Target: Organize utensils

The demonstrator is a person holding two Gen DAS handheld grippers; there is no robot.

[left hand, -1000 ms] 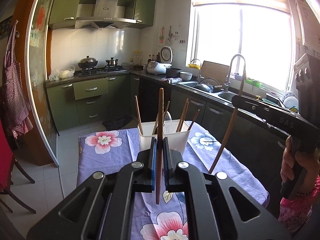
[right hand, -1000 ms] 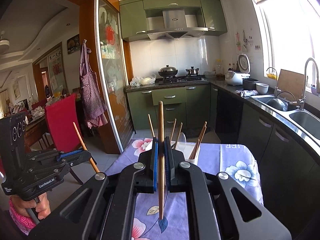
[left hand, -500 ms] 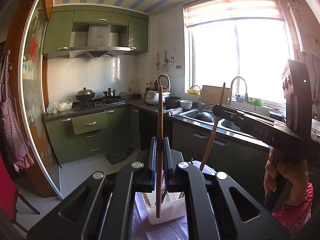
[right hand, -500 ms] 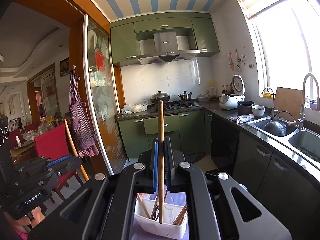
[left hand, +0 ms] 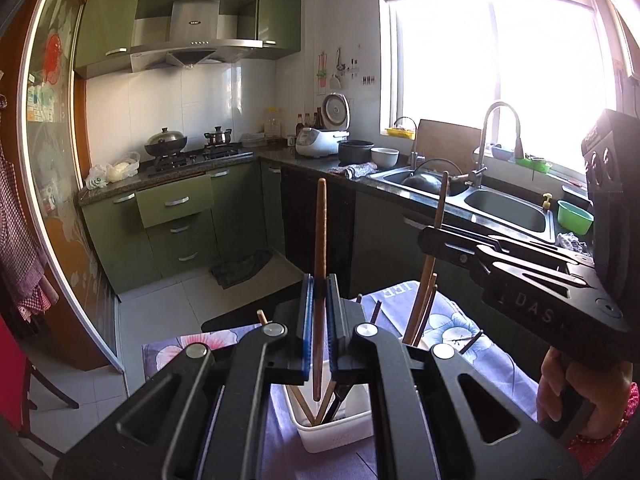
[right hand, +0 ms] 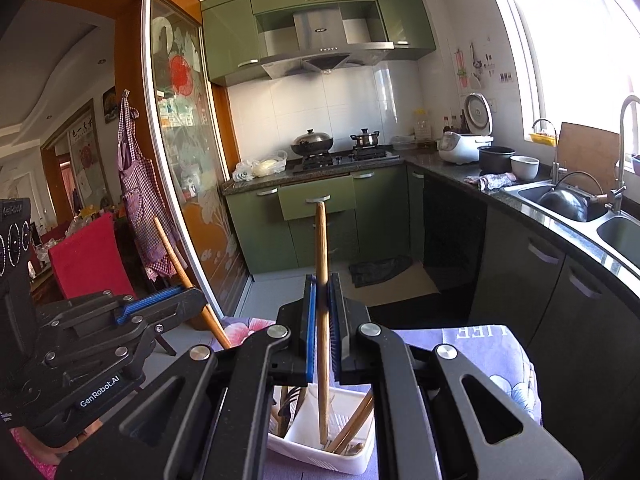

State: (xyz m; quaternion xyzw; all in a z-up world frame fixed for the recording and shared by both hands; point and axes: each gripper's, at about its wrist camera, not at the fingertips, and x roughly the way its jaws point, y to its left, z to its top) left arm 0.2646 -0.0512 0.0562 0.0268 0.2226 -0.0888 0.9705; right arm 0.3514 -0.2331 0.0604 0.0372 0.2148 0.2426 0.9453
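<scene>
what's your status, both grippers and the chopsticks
Left gripper shut on a chopstick, right gripper shut on another. Both tips hang inside the white holder. Chopsticks already inside crowd the drop.

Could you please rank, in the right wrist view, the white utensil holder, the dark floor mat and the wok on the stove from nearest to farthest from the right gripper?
From the right gripper:
1. White utensil holder, directly below its fingers.
2. Dark floor mat, ahead on the kitchen floor, slightly right.
3. Wok, on the stove at the far wall.
</scene>
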